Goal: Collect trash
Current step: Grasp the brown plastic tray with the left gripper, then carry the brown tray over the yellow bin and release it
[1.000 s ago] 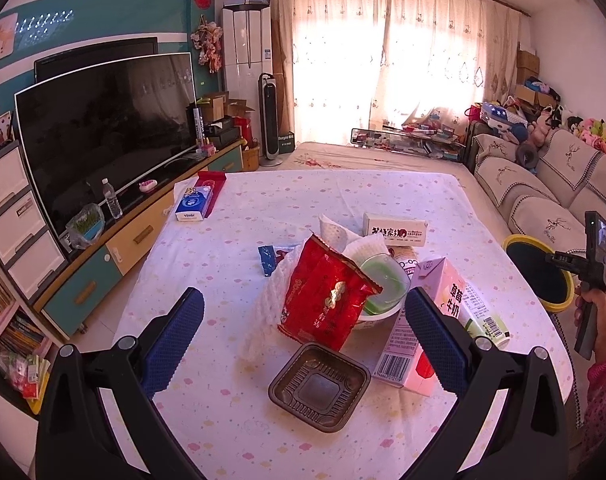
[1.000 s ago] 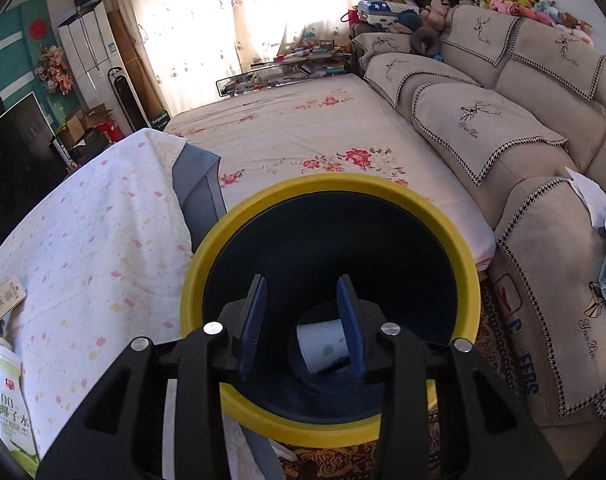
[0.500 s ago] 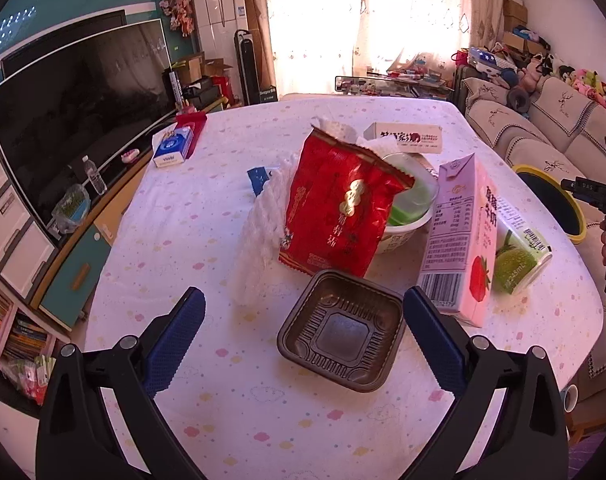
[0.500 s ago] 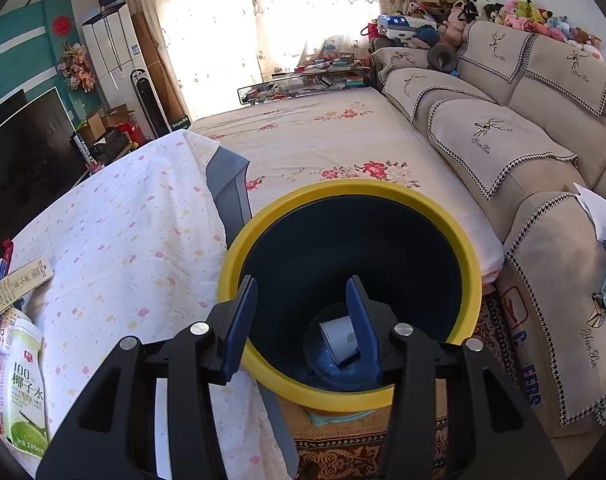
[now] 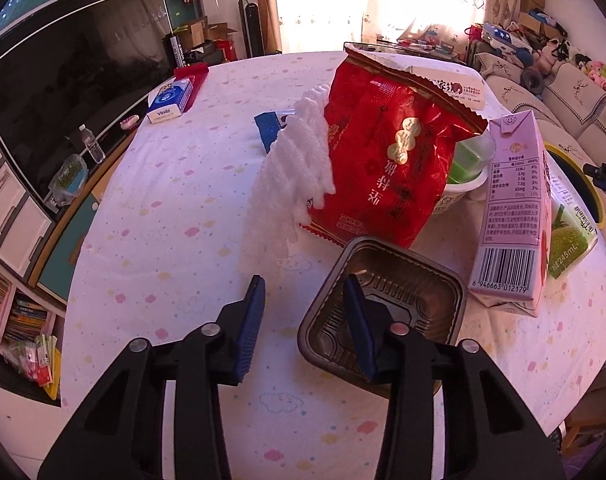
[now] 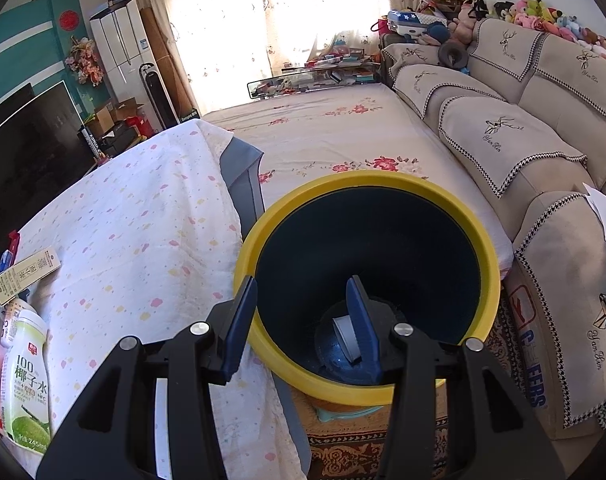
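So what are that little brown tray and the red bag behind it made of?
The brown tray looks like thin moulded plastic: glossy, with pressed ribs and a rolled rim. The red bag seems to be foil-lined plastic film: shiny, creased, with a crimped zigzag top edge. I can't be sure of either from looks alone.

Daylight pours through the curtained window (image 5: 375, 4) at the far end, blown out to white in both views. The tablecloth (image 5: 175, 208) takes a pinkish cast on the left wrist view. Glare glints off the red bag (image 5: 387, 152). Both pictures are sharp but bend strongly outward, with dark rounded corners. The bin (image 6: 487, 256) interior stays deep in shadow.
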`<act>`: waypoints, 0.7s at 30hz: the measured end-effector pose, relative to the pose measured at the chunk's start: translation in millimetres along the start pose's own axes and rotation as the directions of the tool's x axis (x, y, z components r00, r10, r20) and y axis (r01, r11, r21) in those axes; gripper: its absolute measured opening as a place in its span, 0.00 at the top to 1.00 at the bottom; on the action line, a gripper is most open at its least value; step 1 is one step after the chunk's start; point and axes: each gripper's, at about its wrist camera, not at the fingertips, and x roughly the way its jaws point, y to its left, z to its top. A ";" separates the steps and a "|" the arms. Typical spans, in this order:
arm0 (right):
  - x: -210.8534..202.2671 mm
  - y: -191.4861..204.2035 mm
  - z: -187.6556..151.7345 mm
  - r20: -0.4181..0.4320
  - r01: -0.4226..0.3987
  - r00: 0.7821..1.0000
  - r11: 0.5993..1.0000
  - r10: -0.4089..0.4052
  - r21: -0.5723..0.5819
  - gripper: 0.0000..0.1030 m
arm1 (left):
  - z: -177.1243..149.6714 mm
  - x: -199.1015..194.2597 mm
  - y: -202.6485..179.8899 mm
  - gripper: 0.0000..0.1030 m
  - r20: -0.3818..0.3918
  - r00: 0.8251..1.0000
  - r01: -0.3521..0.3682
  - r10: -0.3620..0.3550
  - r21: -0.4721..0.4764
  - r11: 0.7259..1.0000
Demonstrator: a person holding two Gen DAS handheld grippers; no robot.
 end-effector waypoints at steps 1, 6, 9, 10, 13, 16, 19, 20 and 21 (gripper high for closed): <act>0.3 -0.1 -0.6 -0.001 -0.001 1.000 1.000 0.001 0.002 0.56 | -0.3 0.7 0.8 0.70 0.000 1.000 0.005 -0.005 -0.001 1.000; -0.6 -1.7 -2.3 0.000 -0.008 1.000 1.000 0.008 0.007 0.56 | -1.6 0.7 1.0 0.93 0.008 1.000 0.024 -0.024 0.008 1.000; -3.3 -4.1 -3.5 0.007 -0.010 1.000 1.000 0.010 0.012 0.56 | -4.2 -9.9 -1.6 0.94 0.013 1.000 0.018 -0.018 0.011 1.000; -3.9 -4.4 -3.6 0.009 -0.009 1.000 1.000 0.009 0.014 0.56 | -4.9 -14.1 -1.8 0.95 0.014 1.000 0.019 -0.019 0.013 1.000; -5.7 -7.0 -4.7 0.013 -0.012 1.000 1.000 0.012 0.021 0.56 | -9.2 -32.0 -6.7 0.95 0.022 0.999 0.025 -0.026 0.031 0.999; -6.9 -9.1 -6.3 0.016 -0.016 1.000 1.000 0.016 0.025 0.56 | -14.2 -46.7 -12.1 0.95 0.021 0.998 0.057 -0.058 0.040 0.998; -8.1 -11.6 -7.7 0.020 -0.020 1.000 0.999 0.019 0.030 0.56 | -13.2 -64.5 -22.0 0.95 0.052 0.996 0.075 -0.078 0.061 0.995; -8.4 -12.4 -7.8 0.021 -0.019 1.000 0.999 0.018 0.032 0.56 | -11.9 -72.2 -27.9 0.95 0.068 0.994 0.086 -0.091 0.075 0.993; -8.8 -13.4 -7.7 0.020 -0.017 1.000 0.999 0.016 0.035 0.56 | -11.1 -79.9 -34.3 0.95 0.088 0.991 0.092 -0.101 0.092 0.991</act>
